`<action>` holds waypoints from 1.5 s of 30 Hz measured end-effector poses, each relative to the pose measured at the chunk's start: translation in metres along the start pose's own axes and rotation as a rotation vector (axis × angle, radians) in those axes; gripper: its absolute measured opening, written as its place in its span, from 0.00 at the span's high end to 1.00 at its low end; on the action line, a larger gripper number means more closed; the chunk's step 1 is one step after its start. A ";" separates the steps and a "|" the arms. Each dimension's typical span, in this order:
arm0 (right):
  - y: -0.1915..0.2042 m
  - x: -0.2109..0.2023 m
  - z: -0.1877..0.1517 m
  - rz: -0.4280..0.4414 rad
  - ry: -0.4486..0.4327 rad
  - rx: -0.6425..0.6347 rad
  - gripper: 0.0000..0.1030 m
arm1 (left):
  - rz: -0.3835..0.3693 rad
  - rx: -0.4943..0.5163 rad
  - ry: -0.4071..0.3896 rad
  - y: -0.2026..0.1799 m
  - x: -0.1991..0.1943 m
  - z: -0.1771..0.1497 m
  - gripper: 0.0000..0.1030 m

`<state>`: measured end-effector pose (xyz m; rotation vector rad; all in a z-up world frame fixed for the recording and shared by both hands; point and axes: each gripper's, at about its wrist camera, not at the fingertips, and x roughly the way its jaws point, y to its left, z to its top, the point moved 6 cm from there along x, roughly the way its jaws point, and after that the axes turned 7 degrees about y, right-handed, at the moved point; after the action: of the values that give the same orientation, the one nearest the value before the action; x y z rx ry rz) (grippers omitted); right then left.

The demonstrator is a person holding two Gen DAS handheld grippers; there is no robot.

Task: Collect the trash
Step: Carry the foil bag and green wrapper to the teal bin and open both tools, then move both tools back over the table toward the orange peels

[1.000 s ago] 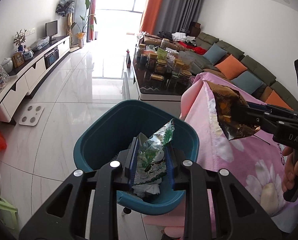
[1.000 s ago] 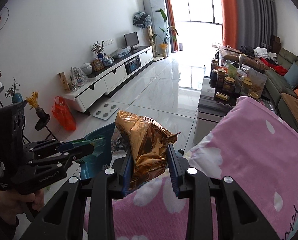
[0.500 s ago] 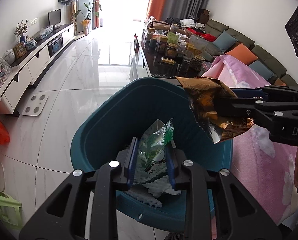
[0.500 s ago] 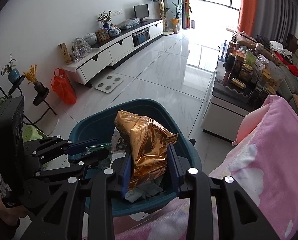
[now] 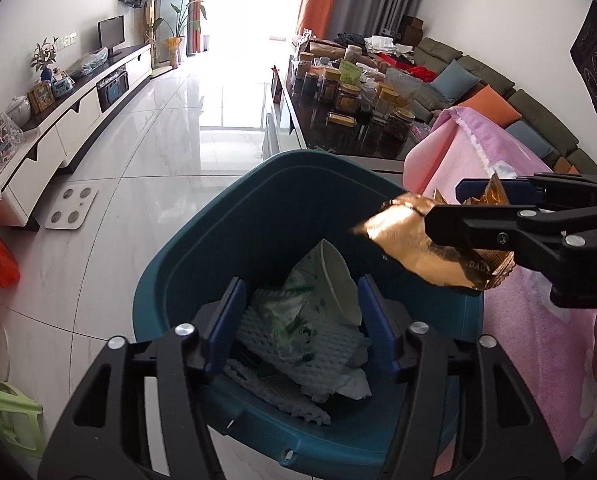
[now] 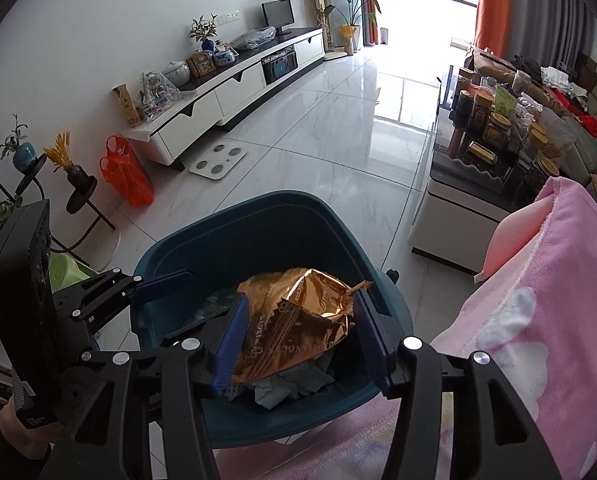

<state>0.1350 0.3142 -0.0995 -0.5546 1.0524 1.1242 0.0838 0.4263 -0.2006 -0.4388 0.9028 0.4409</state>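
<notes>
Bin (image 5: 258,216): teal, centre frame, positioned under both tools to catch drops.
Left tool (image 5: 298,316): opening, empty; green wrapper (image 5: 294,312) released inside.
Right tool (image 6: 298,332): opening; gold bag (image 6: 298,320) between pads.

My gold wrapper (image 5: 426,250) reads "DAC" in the left view; its print in the right view is too warped to read.

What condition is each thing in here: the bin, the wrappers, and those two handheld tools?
Teal bin: upright, lidless, partly filled with paper scraps.
Green wrapper: released, lying in the bin on white padded paper.
Gold wrapper: crumpled, above the bin, between the right tool's pads.
Left tool: jaws opening, nothing gripped.
Right tool: jaws opening, gold wrapper between them.
Pink blanket: draped beside the bin.
</notes>
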 end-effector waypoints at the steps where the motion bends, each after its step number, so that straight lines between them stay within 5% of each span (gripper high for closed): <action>1: -0.001 -0.002 0.000 0.001 -0.007 0.004 0.48 | -0.001 -0.001 -0.005 -0.001 -0.002 0.000 0.38; 8: -0.006 -0.020 0.001 0.038 -0.060 0.034 0.28 | 0.007 -0.011 -0.060 -0.004 -0.020 0.004 0.17; 16: -0.011 -0.050 -0.009 0.051 -0.152 0.056 0.20 | 0.034 -0.038 -0.130 0.000 -0.061 -0.002 0.06; 25: -0.020 -0.100 -0.035 0.030 -0.277 0.071 0.07 | 0.064 -0.033 -0.266 -0.015 -0.140 -0.002 0.06; 33: -0.050 -0.153 -0.076 -0.036 -0.393 0.139 0.07 | 0.025 0.060 -0.367 -0.074 -0.199 0.008 0.06; 45: -0.123 -0.228 -0.167 -0.254 -0.534 0.333 0.07 | -0.105 0.257 -0.389 -0.212 -0.219 -0.006 0.06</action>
<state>0.1693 0.0300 0.0143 -0.1025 0.6576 0.7858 0.0744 0.2092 0.0128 -0.1544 0.5459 0.2940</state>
